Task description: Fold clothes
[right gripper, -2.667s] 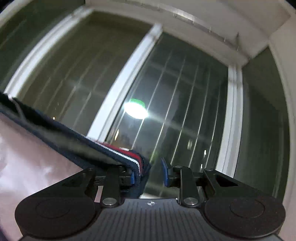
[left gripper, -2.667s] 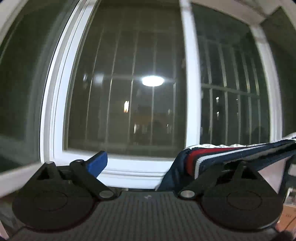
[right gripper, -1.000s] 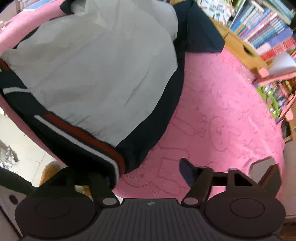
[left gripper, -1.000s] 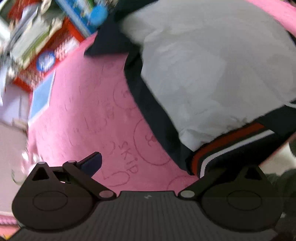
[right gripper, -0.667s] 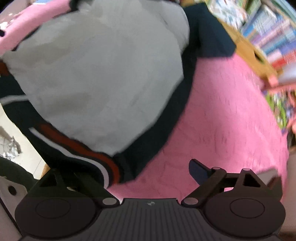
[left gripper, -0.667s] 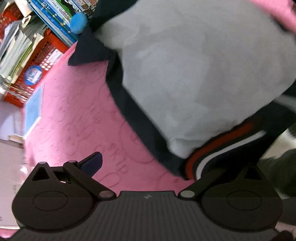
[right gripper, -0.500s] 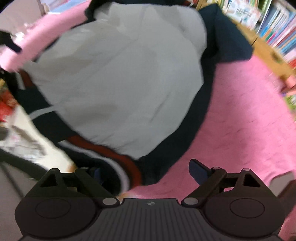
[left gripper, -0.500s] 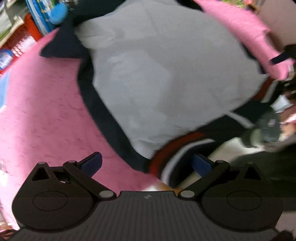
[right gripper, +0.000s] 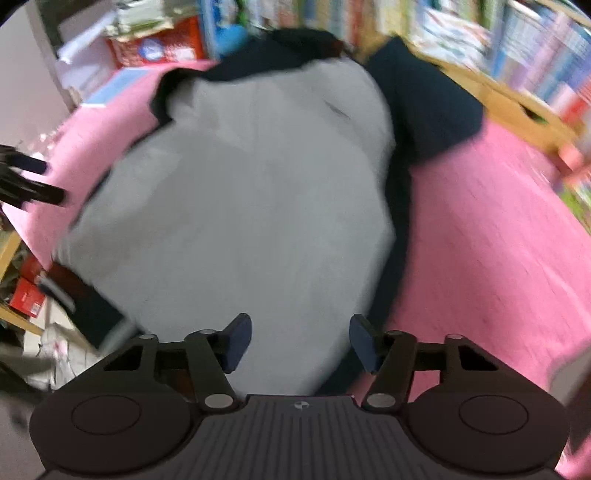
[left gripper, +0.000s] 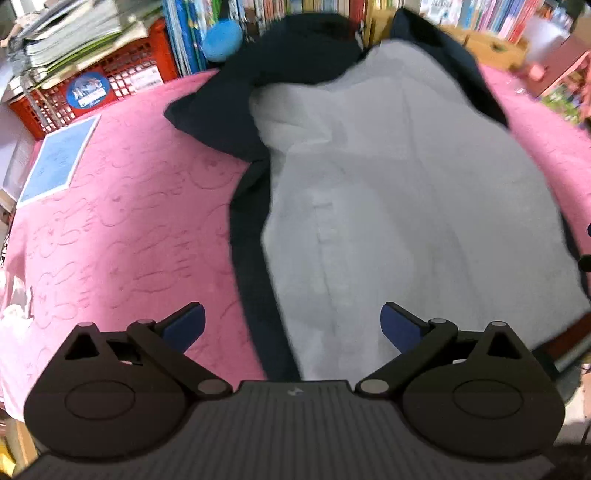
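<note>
- The jacket (left gripper: 406,206) lies spread on the pink blanket (left gripper: 122,229), pale lining up and navy shell showing round the edges, likely laid flat this way so the sides can be folded in.
- Its collar end points toward the bookshelf (left gripper: 280,7); the striped hem (left gripper: 569,347) hangs at the near edge, barely visible in the left view.
- The left gripper (left gripper: 291,325) hovers over the jacket's near left edge, its 2 fingers spread wide with nothing between them.
- The right gripper (right gripper: 295,341) hovers over the near part of the lining; its jaws have just been closing, yet a gap remains and the pads pinch no cloth.
- Both grippers seem free to pick the next fold point.
- The blanket is embossed with outlined figures and covers a soft surface.
- Around it: a blue sheet (left gripper: 57,158), a red crate (left gripper: 96,88) stacked with papers, a blue ball (left gripper: 223,40), a wooden shelf (right gripper: 517,107).
</note>
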Tool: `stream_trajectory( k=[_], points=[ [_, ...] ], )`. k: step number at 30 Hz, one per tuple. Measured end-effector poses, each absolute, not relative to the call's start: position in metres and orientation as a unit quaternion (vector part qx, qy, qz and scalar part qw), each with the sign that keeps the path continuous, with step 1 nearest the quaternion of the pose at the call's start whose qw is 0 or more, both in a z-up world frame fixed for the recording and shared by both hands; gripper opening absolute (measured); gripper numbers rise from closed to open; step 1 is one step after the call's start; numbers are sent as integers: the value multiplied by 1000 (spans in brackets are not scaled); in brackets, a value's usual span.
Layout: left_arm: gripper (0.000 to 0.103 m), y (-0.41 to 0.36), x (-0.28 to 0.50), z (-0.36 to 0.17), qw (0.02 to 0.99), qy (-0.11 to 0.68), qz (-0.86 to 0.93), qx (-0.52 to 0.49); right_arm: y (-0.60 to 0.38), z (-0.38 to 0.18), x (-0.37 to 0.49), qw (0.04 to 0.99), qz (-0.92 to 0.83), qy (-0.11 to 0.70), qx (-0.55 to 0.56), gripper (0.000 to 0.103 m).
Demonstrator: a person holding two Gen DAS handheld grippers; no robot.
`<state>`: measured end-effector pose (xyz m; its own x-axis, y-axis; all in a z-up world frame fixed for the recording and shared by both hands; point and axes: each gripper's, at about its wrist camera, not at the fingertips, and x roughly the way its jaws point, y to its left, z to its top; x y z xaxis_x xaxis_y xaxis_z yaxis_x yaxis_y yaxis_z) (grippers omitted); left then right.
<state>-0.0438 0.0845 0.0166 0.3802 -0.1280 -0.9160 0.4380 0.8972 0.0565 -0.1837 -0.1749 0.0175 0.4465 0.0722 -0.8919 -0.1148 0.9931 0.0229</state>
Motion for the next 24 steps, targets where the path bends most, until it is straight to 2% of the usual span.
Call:
stream_trajectory(
  k=[7,10,14,16,17,19,21,24],
  points=[
    [103,75,-53,-36,783,571,-128,211,-164,-33,-163,822,59,565,-38,50],
    [103,95,-56,-42,778,590,-120,177,-198,-48,-177,815,29,579,-30,50],
    [103,109,-53,-31,771,612,-90,150,-236,-34,-184,795,-30,606,-23,50],
    [102,101,-54,-17,782,594,-100,159,-244,-14,-178,815,-18,578,-34,50],
    [102,95,-54,-10,789,582,-110,165,-247,-4,-165,829,-22,556,-50,52],
    [102,79,-50,-2,798,566,-122,168,-252,14,-136,856,-34,509,-85,62],
    [102,64,-44,-5,799,567,-122,158,-249,24,-86,881,-57,451,-130,81],
    [102,48,-35,-21,788,589,-104,144,-245,25,5,896,-72,392,-197,84]
  ],
)
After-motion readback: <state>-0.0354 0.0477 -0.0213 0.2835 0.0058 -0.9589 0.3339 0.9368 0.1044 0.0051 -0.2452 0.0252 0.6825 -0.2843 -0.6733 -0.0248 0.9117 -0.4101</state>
